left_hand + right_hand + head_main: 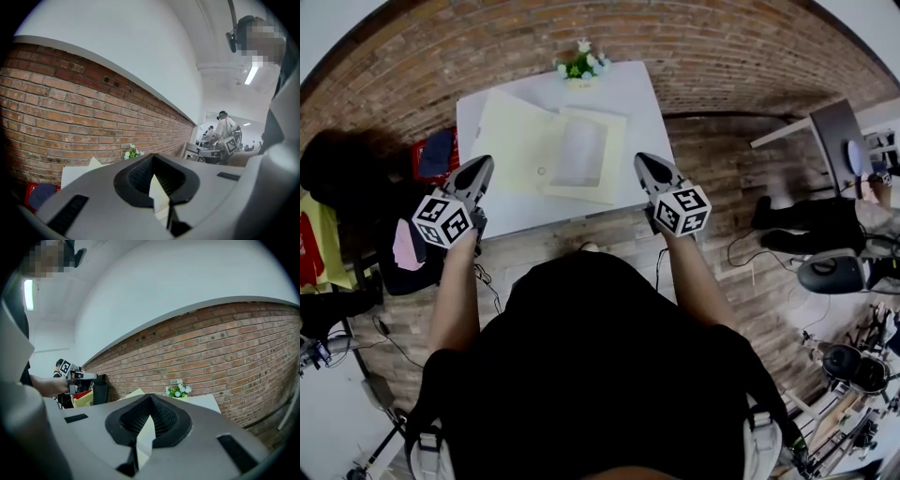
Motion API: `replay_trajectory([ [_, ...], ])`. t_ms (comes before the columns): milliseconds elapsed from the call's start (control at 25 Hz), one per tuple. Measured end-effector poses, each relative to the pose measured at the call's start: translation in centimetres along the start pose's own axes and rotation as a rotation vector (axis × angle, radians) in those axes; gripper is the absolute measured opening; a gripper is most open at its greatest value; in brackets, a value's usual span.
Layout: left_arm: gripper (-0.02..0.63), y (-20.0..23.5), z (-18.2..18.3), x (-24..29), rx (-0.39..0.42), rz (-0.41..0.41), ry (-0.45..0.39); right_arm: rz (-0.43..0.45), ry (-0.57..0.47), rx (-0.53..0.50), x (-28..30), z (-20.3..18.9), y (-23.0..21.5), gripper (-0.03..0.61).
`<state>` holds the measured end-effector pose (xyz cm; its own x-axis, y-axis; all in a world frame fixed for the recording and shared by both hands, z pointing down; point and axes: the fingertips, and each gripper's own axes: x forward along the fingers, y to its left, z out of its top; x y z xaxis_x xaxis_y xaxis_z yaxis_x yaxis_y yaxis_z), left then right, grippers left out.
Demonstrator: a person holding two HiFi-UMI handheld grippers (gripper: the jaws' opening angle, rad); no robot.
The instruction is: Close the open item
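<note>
Open cream folder [520, 141] lies flat in the middle of the white desk [630, 89], with a pale sheet [581, 150] on its right leaf. Flowers [581, 66] stand at the far edge. Left tongs [480, 167] sit over the near left part of the desk, clenched, nothing in them. Right tongs [641, 161] are just beside the folder's right edge, clenched too, empty.

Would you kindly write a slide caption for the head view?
Both shut, the left gripper and right gripper hover at the near edge of a white table bearing an open folder.
</note>
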<state>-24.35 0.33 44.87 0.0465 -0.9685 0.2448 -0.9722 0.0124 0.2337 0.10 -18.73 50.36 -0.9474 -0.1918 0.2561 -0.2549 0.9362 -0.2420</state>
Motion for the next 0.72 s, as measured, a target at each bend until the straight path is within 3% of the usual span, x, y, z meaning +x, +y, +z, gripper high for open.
replay_trajectory([
  [720, 0.011, 0.1, -0.2, 0.6, -0.034, 0.052, 0.002, 0.046, 0.039, -0.001, 0.9, -0.5, -1.7, 0.020],
])
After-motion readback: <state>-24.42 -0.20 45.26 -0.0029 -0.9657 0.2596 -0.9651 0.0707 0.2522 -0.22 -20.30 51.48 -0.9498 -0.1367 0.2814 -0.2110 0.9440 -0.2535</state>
